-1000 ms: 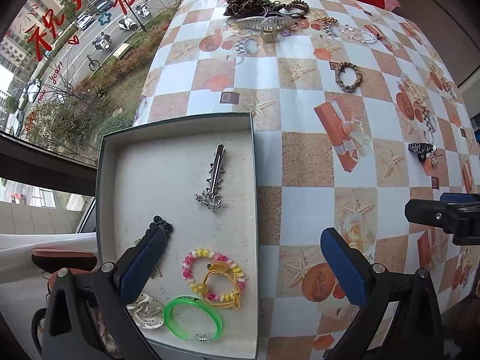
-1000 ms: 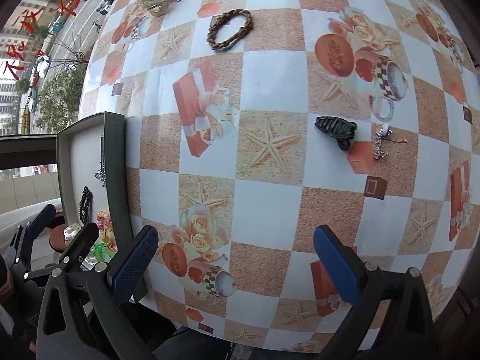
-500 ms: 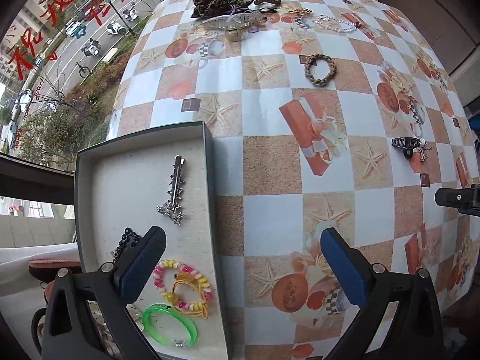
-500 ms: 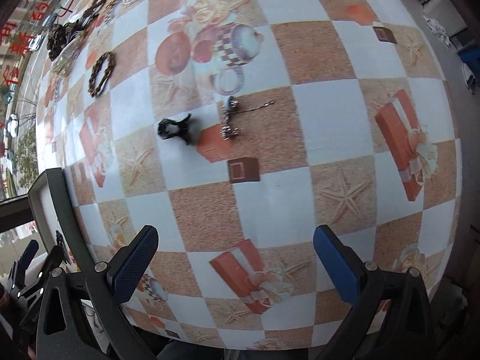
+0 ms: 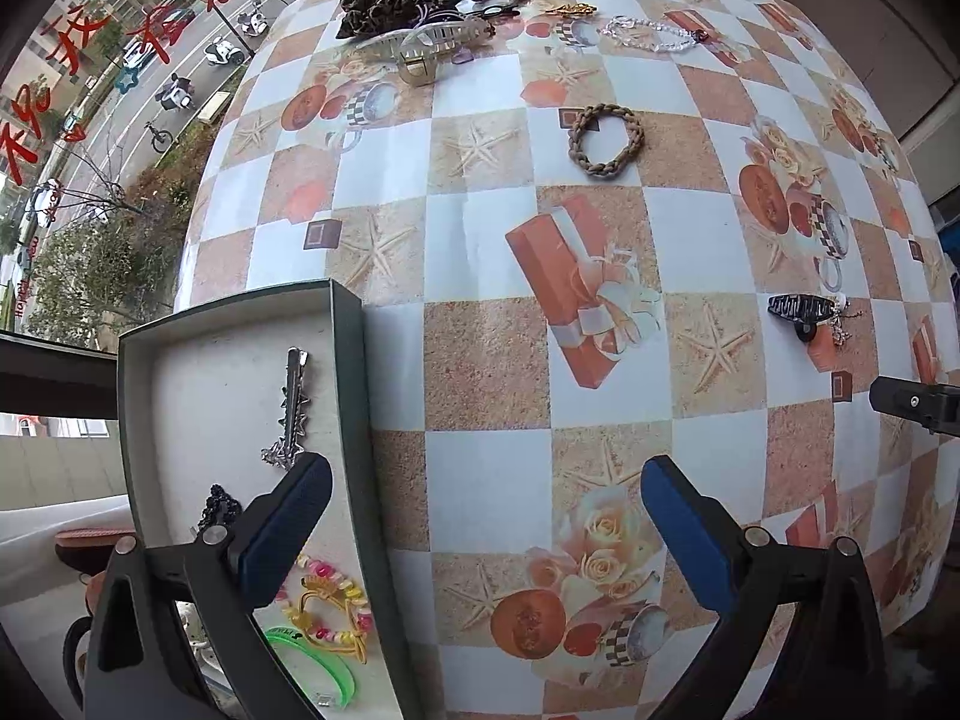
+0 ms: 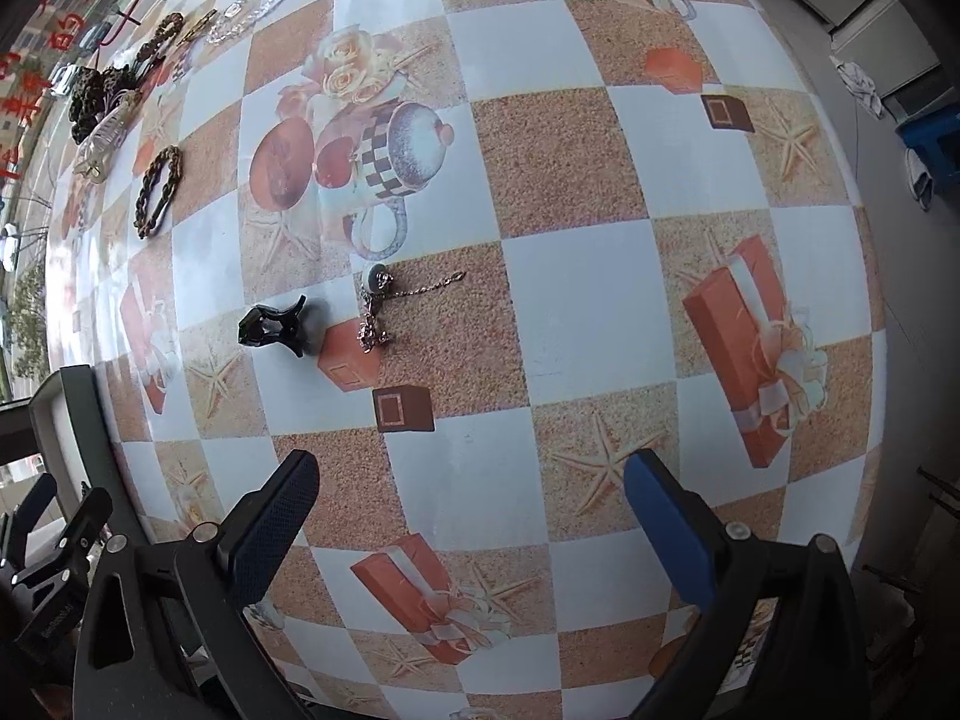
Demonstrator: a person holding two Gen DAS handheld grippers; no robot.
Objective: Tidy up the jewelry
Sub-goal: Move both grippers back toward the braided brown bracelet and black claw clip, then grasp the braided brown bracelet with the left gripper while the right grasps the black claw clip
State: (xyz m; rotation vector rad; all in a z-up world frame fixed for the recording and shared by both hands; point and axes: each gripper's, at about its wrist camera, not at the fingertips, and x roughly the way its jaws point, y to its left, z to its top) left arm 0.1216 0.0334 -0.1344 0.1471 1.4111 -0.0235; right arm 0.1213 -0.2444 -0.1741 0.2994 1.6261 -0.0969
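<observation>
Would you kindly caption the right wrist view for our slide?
Open right gripper above the table, near a black hair claw and silver chain.

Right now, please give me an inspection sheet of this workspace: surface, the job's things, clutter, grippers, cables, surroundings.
Surface: table under a checked printed cloth.
Job's things: grey tray at the table's edge holds a silver hair clip, a bead bracelet and a green bangle. Loose on the cloth: black claw clip, silver chain beside it, braided ring, clear bead bracelet.
Clutter: a heap of hair pieces at the far edge.
Grippers: left gripper open, empty; right gripper open, empty, its jaws have just been closing slightly.
Cables: nothing seen.
Surroundings: window onto a street.
</observation>
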